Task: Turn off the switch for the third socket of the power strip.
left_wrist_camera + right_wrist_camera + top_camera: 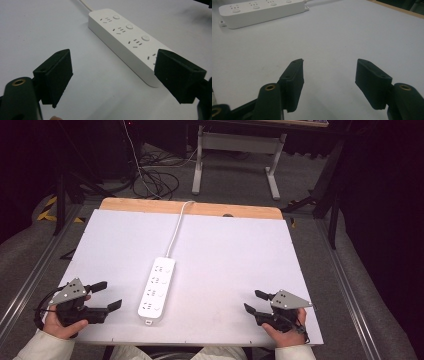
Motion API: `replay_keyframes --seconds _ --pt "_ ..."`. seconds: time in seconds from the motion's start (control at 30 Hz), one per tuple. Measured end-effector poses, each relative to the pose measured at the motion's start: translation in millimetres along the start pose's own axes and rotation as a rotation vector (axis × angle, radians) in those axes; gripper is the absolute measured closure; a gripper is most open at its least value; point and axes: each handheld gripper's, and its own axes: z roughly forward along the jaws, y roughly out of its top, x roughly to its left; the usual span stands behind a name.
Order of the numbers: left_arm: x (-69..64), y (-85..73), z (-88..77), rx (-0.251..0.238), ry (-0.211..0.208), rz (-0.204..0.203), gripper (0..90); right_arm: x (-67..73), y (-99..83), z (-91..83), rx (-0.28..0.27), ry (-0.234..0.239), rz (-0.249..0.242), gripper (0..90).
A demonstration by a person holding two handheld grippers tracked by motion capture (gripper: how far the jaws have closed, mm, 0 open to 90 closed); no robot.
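I have the left gripper (101, 296) low at the near left of the white worktop (235, 255), its fingers (57, 75) spread apart with nothing between them; the right gripper (256, 301) sits at the near right, its fingers (372, 82) likewise held wide and empty. Ahead of the left fingers and slightly toward the right ones lies one white power strip (157, 290), flat on the worktop, well apart from the right gripper and nearer the left. I count four socket groups along its top, and in the left gripper view three round buttons show beside them. I can read no brand or writing on it. Its long axis runs away from me, tilted a little rightward, and its one white cord (176, 227) leaves the far end toward the worktop's wooden back edge (190, 208).
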Motion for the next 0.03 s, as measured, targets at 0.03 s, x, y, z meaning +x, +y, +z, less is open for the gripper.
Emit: replay_keyframes --seconds 0.03 --pt "0.0 0.0 0.0 -0.001 0.000 0.000 15.3 -0.3 -0.1 0.0 -0.001 0.000 -0.001 40.2"
